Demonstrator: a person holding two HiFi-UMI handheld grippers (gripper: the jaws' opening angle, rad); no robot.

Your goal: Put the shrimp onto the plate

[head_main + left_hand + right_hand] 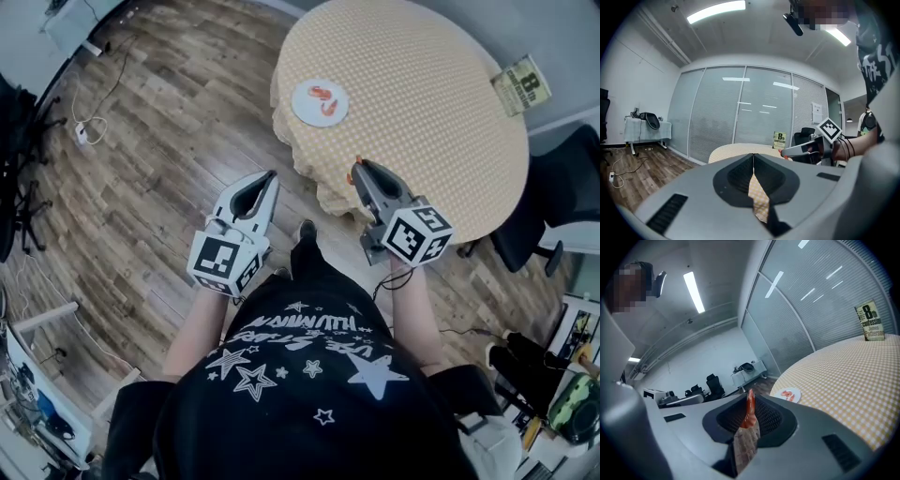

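One slim orange shrimp, pinched by my right gripper, risked slipping short of the round white plate; my left gripper was clenched empty.

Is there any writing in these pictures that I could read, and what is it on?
"8th confession", with "James Patterson" smaller below: on the book standing on the table.
Shirt: white lettering among stars, seen upside down, not readable.
Sheet on the glass wall: too small to read.
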